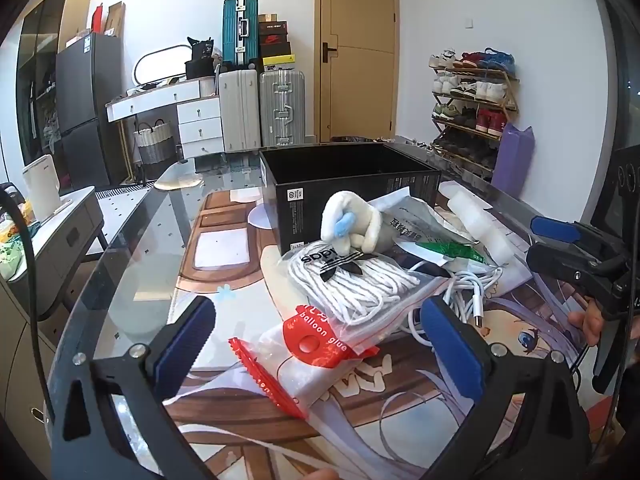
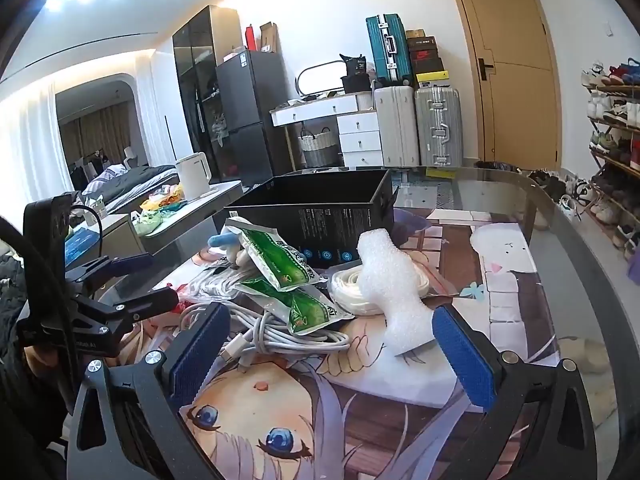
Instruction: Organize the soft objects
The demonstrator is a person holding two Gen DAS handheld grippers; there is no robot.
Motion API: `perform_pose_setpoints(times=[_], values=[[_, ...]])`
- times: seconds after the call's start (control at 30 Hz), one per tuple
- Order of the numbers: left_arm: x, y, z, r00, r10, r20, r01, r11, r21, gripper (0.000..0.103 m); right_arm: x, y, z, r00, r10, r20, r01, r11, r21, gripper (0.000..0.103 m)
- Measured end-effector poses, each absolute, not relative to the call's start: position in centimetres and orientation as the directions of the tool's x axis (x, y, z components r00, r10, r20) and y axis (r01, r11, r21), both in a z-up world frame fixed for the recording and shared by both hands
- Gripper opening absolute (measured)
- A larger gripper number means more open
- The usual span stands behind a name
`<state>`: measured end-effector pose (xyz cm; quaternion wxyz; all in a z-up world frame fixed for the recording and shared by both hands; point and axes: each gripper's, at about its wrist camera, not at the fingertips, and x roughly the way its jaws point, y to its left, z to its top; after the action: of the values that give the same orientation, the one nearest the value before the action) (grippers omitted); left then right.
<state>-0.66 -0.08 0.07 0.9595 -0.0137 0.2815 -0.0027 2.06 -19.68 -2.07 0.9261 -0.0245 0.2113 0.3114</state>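
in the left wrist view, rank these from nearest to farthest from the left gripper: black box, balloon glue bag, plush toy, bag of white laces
1. balloon glue bag, lying between the open fingers of the left gripper
2. bag of white laces, just behind it
3. plush toy, on top of the pile
4. black box, open, at the back

Glass-topped counter (image 1: 132,240) over printed mat; on it: black box (image 1: 344,188), bagged laces (image 1: 352,280), cable (image 2: 280,332), foam (image 2: 384,280).
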Motion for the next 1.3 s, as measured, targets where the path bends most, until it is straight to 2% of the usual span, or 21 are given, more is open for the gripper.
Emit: perform_pose_setpoints(times=[1.3], values=[[-0.64, -0.01, -0.13, 0.842, -0.013, -0.539, -0.002, 1.000, -0.028, 0.103, 1.93, -19.60, -2.14, 0.715, 0.568, -0.409, -0.592, 0.802, 0.079, 0.103]])
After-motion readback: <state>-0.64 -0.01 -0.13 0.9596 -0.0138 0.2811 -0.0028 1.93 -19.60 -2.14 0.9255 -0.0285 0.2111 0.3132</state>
